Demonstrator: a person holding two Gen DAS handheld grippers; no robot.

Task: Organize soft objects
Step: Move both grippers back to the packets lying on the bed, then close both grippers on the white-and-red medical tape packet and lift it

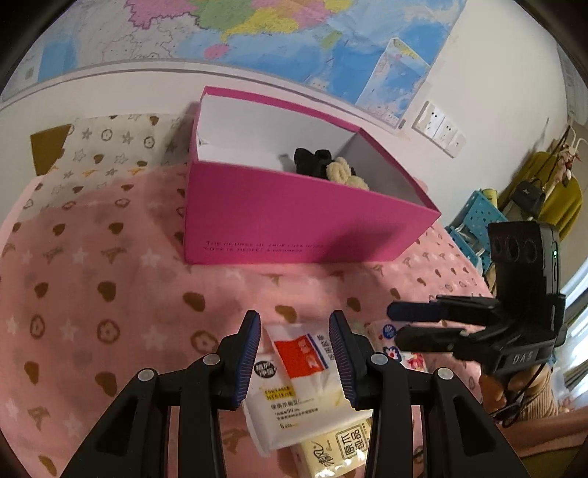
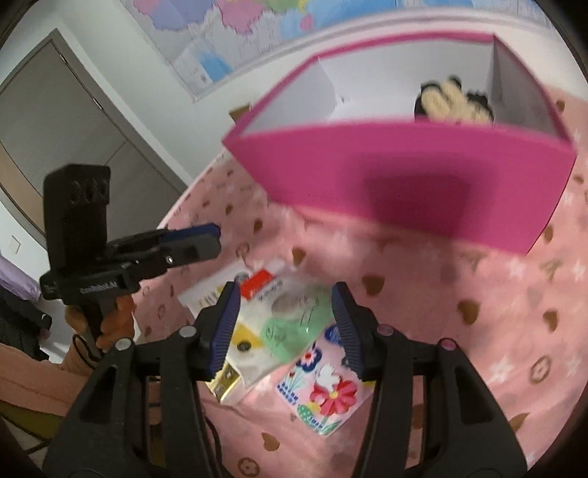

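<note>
An open pink box (image 1: 294, 220) stands on the pink blanket, with a black soft piece (image 1: 312, 161) and a cream knitted one (image 1: 345, 172) inside. Nearer lie several tissue packs. My left gripper (image 1: 297, 353) hangs open over a white pack with a red label (image 1: 301, 353), its pads clear of it; a yellow pack (image 1: 338, 452) lies under that one. My right gripper (image 2: 286, 320) is open above a green-tinted pack (image 2: 294, 323) and a floral pack (image 2: 327, 393). Each gripper shows in the other's view, the right gripper (image 1: 395, 325) and the left gripper (image 2: 218, 241). The box (image 2: 404, 184) is blurred there.
The pink patterned blanket (image 1: 92, 294) covers the bed. A star-print pillow (image 1: 110, 147) lies behind the box on the left, under a wall map (image 1: 257, 29). A blue perforated basket (image 1: 474, 217) stands off the right edge. A door (image 2: 55, 110) is at the left.
</note>
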